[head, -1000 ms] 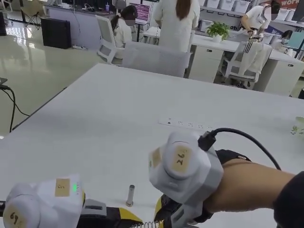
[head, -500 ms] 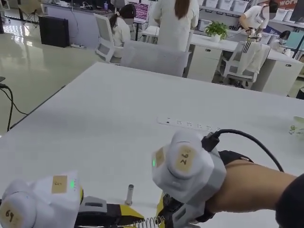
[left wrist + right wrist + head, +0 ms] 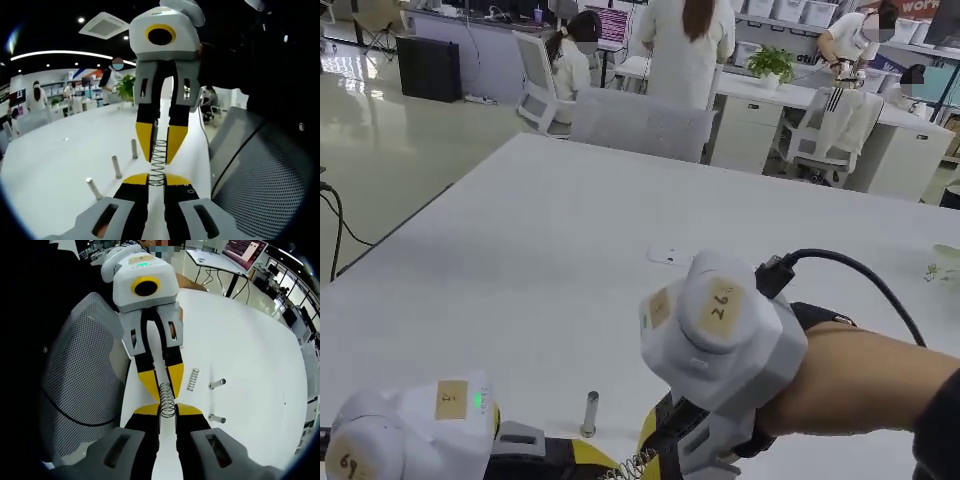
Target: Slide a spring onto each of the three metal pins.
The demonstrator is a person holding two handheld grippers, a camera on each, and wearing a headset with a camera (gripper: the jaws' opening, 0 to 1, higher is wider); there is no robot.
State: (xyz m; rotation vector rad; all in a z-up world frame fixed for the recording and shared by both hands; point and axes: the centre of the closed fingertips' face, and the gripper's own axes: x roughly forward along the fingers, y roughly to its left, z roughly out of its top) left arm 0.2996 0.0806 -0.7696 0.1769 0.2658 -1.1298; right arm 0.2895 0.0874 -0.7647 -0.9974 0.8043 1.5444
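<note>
You hold 1 spring (image 3: 158, 162) with both tools at the same time. The left gripper (image 3: 156, 179) is almost fully closed and pinches one end of the spring. The right gripper (image 3: 160, 144) meets it tip to tip and is closed just as narrowly on the other end. I think you hold it this way to pass it from one tool to the other, or to turn it so that its open end faces a pin. A coil this thin could easily tilt or slip in 1 grip alone.

The spring seems lifted off the table (image 3: 570, 250), not resting on it. The 3 metal pins (image 3: 116, 166) stand upright in a row near the spring, off to its side and apart from both tools, and all 3 look bare. A spare spring (image 3: 193, 379) lies flat on the table between the held spring and the pins, touching neither.

The spring is thin bright wire with open, even turns, so it should give under pressure. The pins are short, smooth grey cylinders with flat tops. The jaw tips are yellow and wedge-shaped on black arms, and the table is plain matt white.
</note>
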